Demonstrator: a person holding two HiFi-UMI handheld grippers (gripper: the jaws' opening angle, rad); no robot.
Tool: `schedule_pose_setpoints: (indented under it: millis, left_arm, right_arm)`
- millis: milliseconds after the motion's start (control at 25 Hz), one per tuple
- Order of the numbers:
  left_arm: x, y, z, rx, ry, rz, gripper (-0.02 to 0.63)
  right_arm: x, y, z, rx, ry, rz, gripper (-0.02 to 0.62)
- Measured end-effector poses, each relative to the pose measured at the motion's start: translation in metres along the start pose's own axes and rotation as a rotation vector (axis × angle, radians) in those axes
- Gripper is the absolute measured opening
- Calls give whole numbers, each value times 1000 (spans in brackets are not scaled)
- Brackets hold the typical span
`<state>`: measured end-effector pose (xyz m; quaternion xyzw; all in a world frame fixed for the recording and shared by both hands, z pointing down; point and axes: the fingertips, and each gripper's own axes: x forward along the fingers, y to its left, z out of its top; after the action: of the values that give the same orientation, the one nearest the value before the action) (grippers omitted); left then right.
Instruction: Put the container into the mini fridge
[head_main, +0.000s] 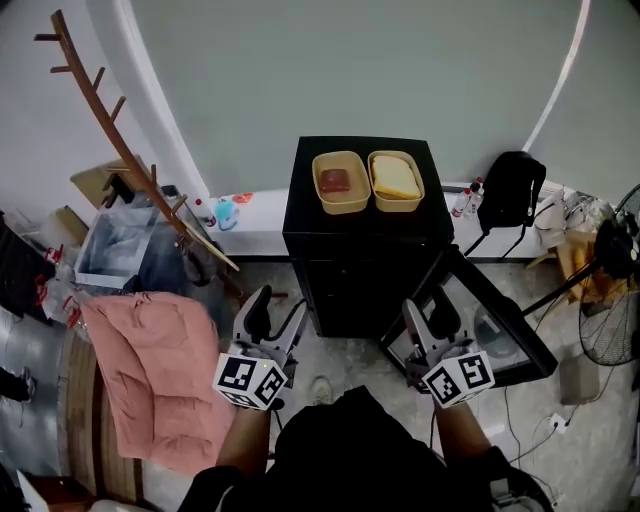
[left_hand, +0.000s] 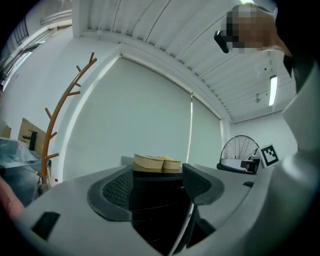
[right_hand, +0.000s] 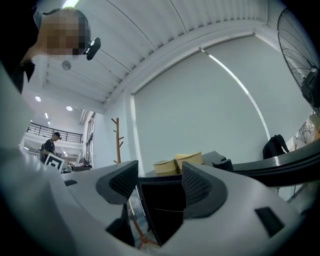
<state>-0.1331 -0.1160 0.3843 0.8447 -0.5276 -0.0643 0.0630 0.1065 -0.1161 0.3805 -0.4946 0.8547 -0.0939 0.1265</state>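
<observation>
Two shallow tan plastic tubs sit side by side on top of the boxy black mini fridge (head_main: 362, 262). From the head view I'm looking straight into them: the left tub (head_main: 341, 182) holds something reddish, the right tub (head_main: 396, 181) something pale yellow. The gripper views give me none of that, only the tubs' side walls over the fridge's top edge.

The head view also shows the fridge's glass-fronted door (head_main: 497, 318) swung open to the right.

The left gripper (left_hand: 157, 188) has its jaws spread, with nothing between the ribbed pads. The dark fridge front fills the gap, and I'm clearly short of it. The right gripper (right_hand: 159, 184) is the same: jaws wide, pads bare, fridge framed between them.

On the left gripper view I pick up a round wire fan (left_hand: 240, 148) off to the right. The right gripper view gives me a person (right_hand: 50, 145) far off by a railing, which no other camera catches. A brown wooden coat rack (right_hand: 118, 141) stands against the wall there.

Only the head view shows the floor clutter: a pink quilted jacket (head_main: 160, 375) spread low on the left, and a black backpack (head_main: 510, 190) by the low white ledge (head_main: 255, 228).

The fridge stands on a mottled grey stone floor (head_main: 340, 372). Behind it hangs a big pale grey-green roller blind (head_main: 350, 70), under a white ribbed ceiling (left_hand: 165, 35).
</observation>
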Motion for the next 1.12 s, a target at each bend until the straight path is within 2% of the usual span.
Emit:
schedule_pose_setpoints:
  millis: [120, 400, 560, 640, 760, 1000, 1120]
  left_arm:
    - [15, 8, 3, 14, 14, -44, 321]
    - [54, 17, 3, 29, 67, -224, 319]
    - [69, 20, 5, 72, 83, -304, 318]
    - [75, 26, 12, 90, 66, -324, 283]
    - [86, 33, 21, 151, 39, -353, 261]
    - [121, 13, 22, 327, 104, -465, 261]
    - [140, 6, 28, 367, 106, -496, 250]
  right_arm:
    - [17, 2, -1, -10, 11, 2, 282]
    - [46, 7, -4, -2, 10, -19, 279]
    - [65, 12, -7, -2, 17, -38, 273]
    - [74, 20, -7, 1, 13, -37, 273]
    - [79, 29, -7, 8, 2, -37, 272]
    - [72, 11, -6, 13, 20, -60, 267]
    - [75, 6, -1, 21, 21, -54, 267]
